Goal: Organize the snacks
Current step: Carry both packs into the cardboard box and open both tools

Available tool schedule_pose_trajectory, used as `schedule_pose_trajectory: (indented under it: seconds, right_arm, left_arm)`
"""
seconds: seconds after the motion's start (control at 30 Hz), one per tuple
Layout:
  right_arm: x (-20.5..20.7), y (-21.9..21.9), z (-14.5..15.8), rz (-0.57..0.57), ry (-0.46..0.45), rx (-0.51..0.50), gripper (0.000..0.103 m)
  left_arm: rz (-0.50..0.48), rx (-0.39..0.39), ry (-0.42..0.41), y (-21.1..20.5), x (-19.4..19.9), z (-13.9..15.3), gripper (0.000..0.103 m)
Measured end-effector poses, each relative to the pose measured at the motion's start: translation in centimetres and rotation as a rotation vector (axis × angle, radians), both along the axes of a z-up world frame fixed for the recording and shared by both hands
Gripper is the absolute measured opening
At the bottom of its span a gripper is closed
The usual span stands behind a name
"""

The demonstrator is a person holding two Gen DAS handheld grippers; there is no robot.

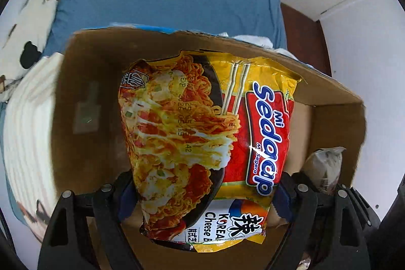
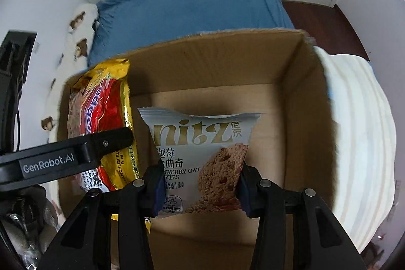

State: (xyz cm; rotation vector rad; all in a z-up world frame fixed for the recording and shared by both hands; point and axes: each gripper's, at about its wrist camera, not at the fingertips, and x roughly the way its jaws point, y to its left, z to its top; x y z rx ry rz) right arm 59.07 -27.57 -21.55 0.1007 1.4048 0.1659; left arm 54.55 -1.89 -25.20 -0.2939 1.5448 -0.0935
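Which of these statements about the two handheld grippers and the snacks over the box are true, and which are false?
1. The left gripper holds a Mi Sedaap noodle packet. True.
2. The right gripper holds a chocolate bar. False: it grips a Nitz cranberry oat cookies pouch.
3. Both packets hang over an open cardboard box. True.
4. The cardboard box sits on a bare wooden table. False: a blue bedsheet lies behind it, and cream striped fabric beside it.
5. The right gripper's jaws stand empty and wide apart. False: they pinch the pouch.
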Motion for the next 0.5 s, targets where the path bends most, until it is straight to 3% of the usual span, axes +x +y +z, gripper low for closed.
schedule_pose_trajectory:
  seconds: [0.3, 0.33, 0.37, 0.43, 0.5]
  right_arm:
    - [2.5, -0.1, -5.5, 0.021, 0.069, -0.057, 0.05]
    - [2.8, -0.1, -6.1, 0.032, 0.082, -0.07, 0.056]
    - [2.9, 0.0, -6.7, 0.044, 0.1, -0.09, 0.075]
    - [3.1, 0.1, -7.1, 0.054, 0.115, -0.103, 0.095]
    - [3.1, 0.0, -7.5, 0.06, 0.124, -0.095, 0.095]
  left_arm:
    - [-0.065, 0.034, 0.061, -2.3, 2.0, -2.9, 0.086]
    - [-0.061, 0.029, 0.065, -2.1, 2.7, -3.3, 0.085]
    - [-0.057, 0.024, 0.062, -2.1, 2.8, -3.4, 0.086]
    - [-0.053, 0.026, 0.055, -1.5, 3.2, -3.6, 0.088]
    - [-0.058, 0.03, 0.036, -1.2, 3.0, -2.9, 0.095]
